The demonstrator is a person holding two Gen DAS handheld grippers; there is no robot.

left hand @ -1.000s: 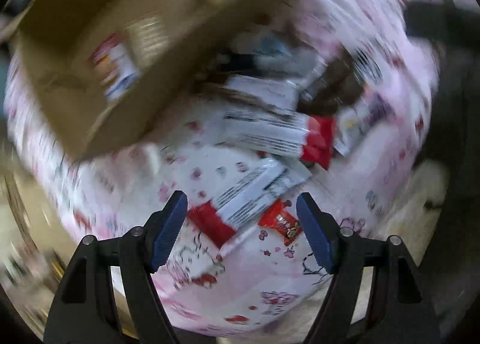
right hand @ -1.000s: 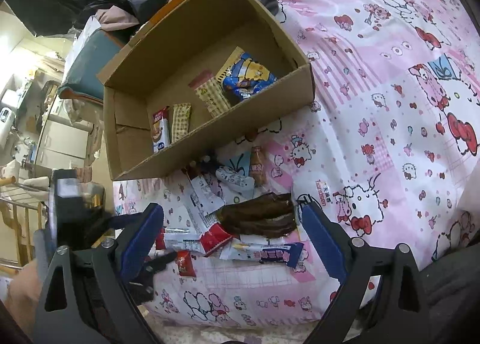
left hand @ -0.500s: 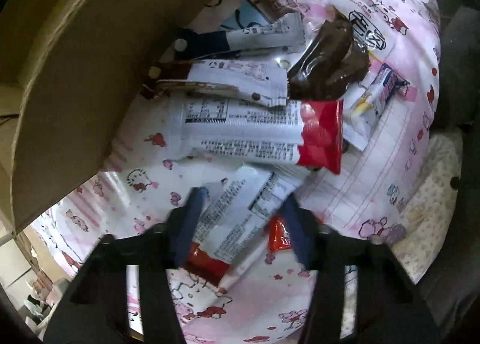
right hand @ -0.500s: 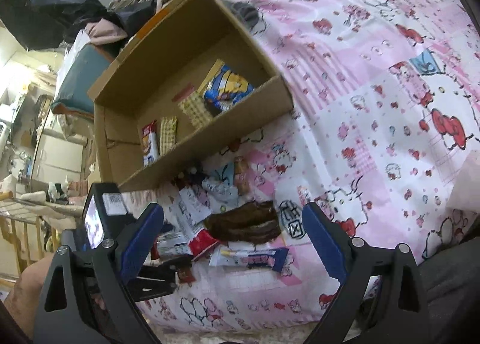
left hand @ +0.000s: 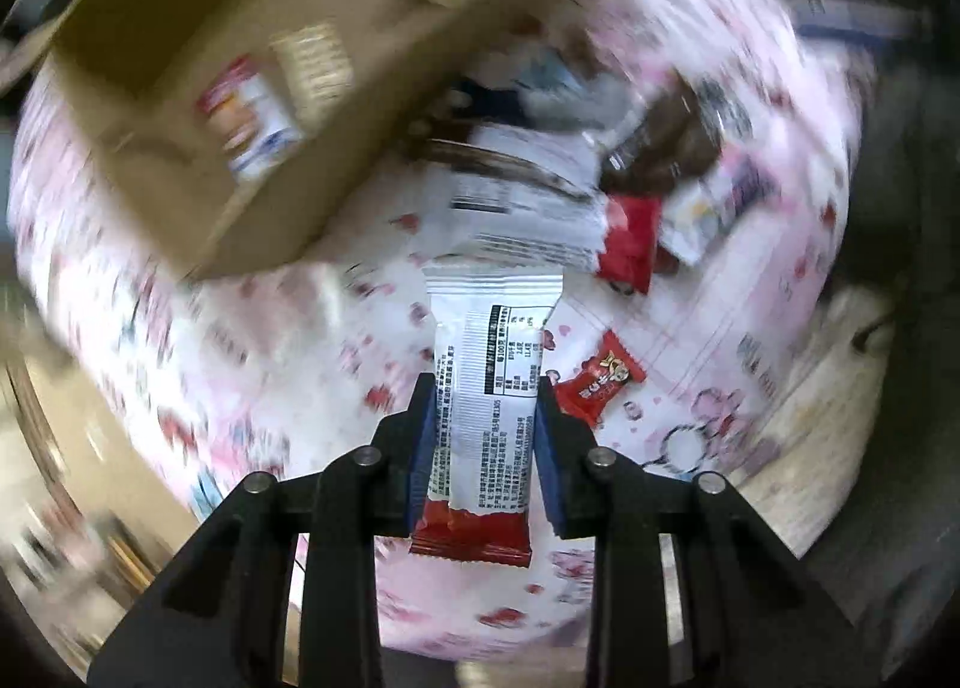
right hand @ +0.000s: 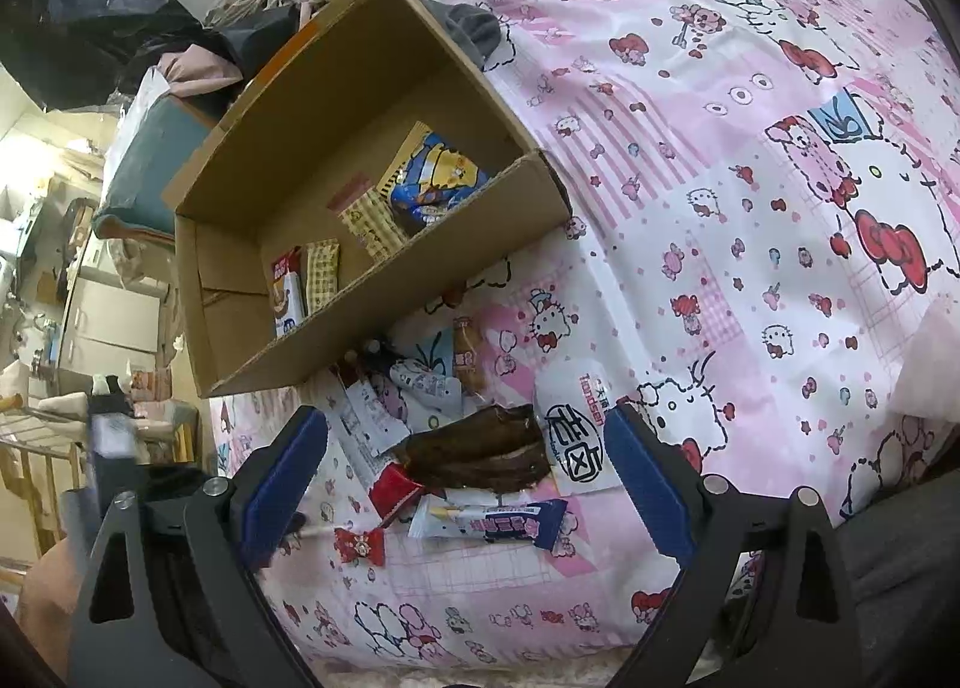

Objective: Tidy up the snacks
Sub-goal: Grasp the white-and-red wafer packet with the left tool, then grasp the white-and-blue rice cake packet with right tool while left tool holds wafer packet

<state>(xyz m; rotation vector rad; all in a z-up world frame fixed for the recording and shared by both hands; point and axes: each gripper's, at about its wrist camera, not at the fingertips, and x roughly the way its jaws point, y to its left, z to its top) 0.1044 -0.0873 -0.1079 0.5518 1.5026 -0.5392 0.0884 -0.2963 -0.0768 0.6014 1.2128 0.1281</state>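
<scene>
My left gripper (left hand: 483,388) is shut on a white and red snack bar (left hand: 489,382) and holds it above the pink bedspread (left hand: 288,364). A small red candy (left hand: 599,377) lies just right of it. More wrappers lie beyond: another white and red bar (left hand: 540,220) and a brown packet (left hand: 666,148). The open cardboard box (right hand: 384,322) holds several snacks, among them a blue bag (right hand: 435,184). My right gripper (right hand: 465,472) is open and empty, above the loose pile with the brown packet (right hand: 480,451) and a blue and white bar (right hand: 492,523).
The box (left hand: 252,106) sits on the Hello Kitty bedspread (right hand: 720,208). Clothes and dark bags (right hand: 120,34) are heaped behind the box. Furniture and clutter (right hand: 90,316) stand left of the bed. The left wrist view is motion-blurred.
My left gripper went down onto the white and red bar, shut on it and lifted it off the bed. The right gripper has stayed open and shifted only slightly.
</scene>
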